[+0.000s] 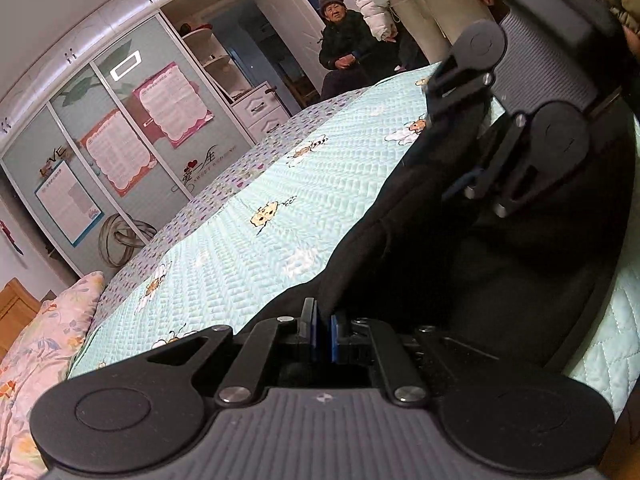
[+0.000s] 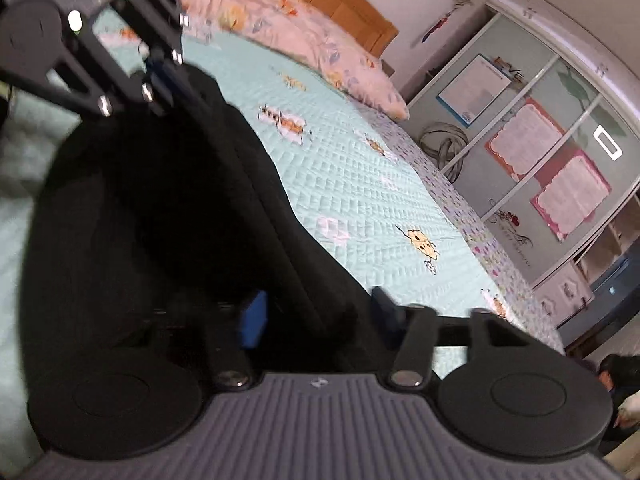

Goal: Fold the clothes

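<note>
A black garment (image 1: 420, 240) lies in a raised heap on the pale green quilted bed cover (image 1: 260, 184). My left gripper (image 1: 322, 336) is at the bottom of its view, its blue pads nearly together, pinching an edge of the garment. The right wrist view shows the left gripper (image 2: 160, 70) at the upper left, holding the garment (image 2: 160, 200) up. My right gripper (image 2: 316, 316) is open, with its blue pads wide apart and the black cloth lying between them. From the left wrist, the right gripper (image 1: 452, 140) is over the garment's far end.
A floral pillow or quilt (image 2: 300, 28) lies by the wooden headboard (image 2: 340, 4). A wardrobe with sliding doors (image 1: 120, 140) stands beyond the bed. A seated person (image 1: 344, 40) and a standing person (image 1: 420, 0) are at the bed's far side.
</note>
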Available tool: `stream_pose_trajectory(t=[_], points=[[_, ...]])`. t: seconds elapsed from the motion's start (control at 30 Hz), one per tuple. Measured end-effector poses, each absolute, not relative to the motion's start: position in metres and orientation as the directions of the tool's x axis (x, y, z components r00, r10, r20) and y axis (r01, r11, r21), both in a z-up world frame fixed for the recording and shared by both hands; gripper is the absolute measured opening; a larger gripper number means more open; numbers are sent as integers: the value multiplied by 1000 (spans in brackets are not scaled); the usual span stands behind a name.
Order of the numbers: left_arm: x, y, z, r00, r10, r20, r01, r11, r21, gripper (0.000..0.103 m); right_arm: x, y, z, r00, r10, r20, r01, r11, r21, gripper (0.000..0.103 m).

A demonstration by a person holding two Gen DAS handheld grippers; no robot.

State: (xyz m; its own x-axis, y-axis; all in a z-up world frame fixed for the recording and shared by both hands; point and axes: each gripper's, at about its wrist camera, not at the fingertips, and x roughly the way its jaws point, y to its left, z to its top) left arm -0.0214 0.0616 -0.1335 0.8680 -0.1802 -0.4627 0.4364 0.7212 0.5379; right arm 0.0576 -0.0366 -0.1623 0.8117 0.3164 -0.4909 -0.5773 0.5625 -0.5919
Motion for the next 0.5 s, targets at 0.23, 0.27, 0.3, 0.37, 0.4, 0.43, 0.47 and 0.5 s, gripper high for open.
stream_pose_trajectory(t=[0.23, 0.27, 0.3, 0.37, 0.4, 0.43, 0.47, 0.5], points=[[-35, 62, -136, 890, -144, -433, 391, 730, 560, 6, 58, -25, -139, 838, 308, -450, -540, 586, -604, 3], [-37, 64, -136, 894, -135, -427, 380, 733, 564, 6, 54, -23, -136, 837, 313, -449, -543, 580, -608, 3], [-41, 67, -137, 896, -120, -427, 370, 733, 570, 6, 49, -19, -138, 826, 319, -465, -560, 562, -609, 3], [-48, 73, -139, 899, -92, -428, 352, 734, 581, 7, 39, -13, -143, 803, 329, -496, -592, 525, -612, 3], [-50, 78, -142, 892, -81, -445, 354, 737, 576, 8, 34, -9, -145, 792, 333, -512, -608, 506, -612, 3], [-51, 82, -146, 875, -76, -478, 372, 739, 562, 8, 29, -6, -147, 780, 337, -528, -624, 486, -612, 3], [-52, 85, -151, 859, -76, -506, 391, 736, 553, 9, 24, -2, -149, 768, 341, -543, -639, 467, -611, 3], [-54, 86, -156, 849, -74, -523, 404, 729, 552, 9, 19, 1, -152, 755, 344, -558, -654, 447, -610, 3]])
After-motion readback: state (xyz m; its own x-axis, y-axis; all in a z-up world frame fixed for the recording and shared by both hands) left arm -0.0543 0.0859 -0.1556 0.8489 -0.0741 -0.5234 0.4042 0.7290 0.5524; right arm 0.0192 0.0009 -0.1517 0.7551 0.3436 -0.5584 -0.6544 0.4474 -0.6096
